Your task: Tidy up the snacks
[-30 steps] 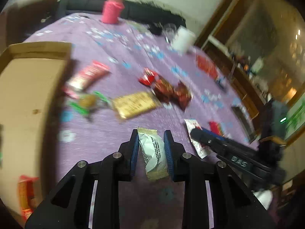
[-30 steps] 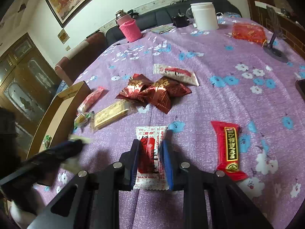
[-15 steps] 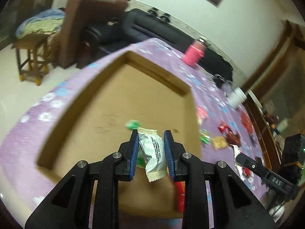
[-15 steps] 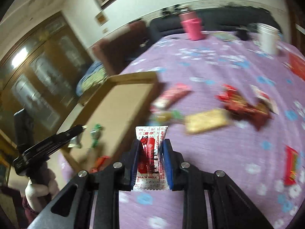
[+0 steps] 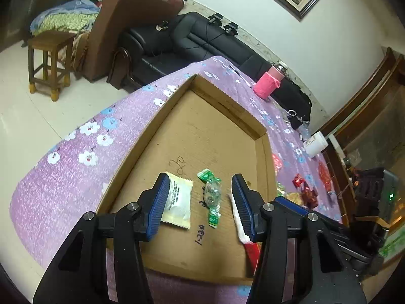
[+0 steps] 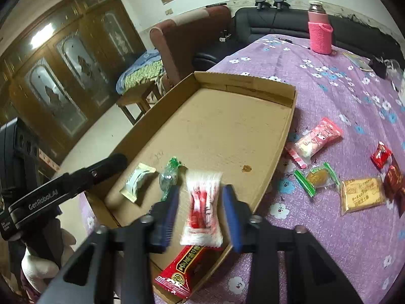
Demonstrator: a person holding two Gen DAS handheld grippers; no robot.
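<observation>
A shallow cardboard tray (image 5: 202, 131) (image 6: 227, 126) lies on the purple flowered tablecloth. My left gripper (image 5: 200, 192) hangs over its near end and its jaws are opening; nothing is pinched. The white packet (image 5: 178, 200) (image 6: 138, 179) lies on the tray floor by the left finger, beside a green-wrapped candy (image 5: 212, 195) (image 6: 168, 174). My right gripper (image 6: 201, 200) is over the same end, jaws opening. A blurred red-and-white packet (image 6: 202, 207) sits loose between its pads, touching neither. A red bar (image 6: 183, 266) lies in the tray's near corner.
Loose snacks lie on the cloth right of the tray: a pink packet (image 6: 316, 139), a green-ended candy (image 6: 317, 177), a yellow cracker pack (image 6: 362, 195) and dark red wrappers (image 6: 392, 177). A pink flask (image 6: 320, 35) stands at the far edge, a white tub (image 5: 315, 144) further right.
Both grippers swung from the middle of the table to over the tray. Both sets of jaws opened: the white packet now lies in the tray and the red-and-white packet has come free.
</observation>
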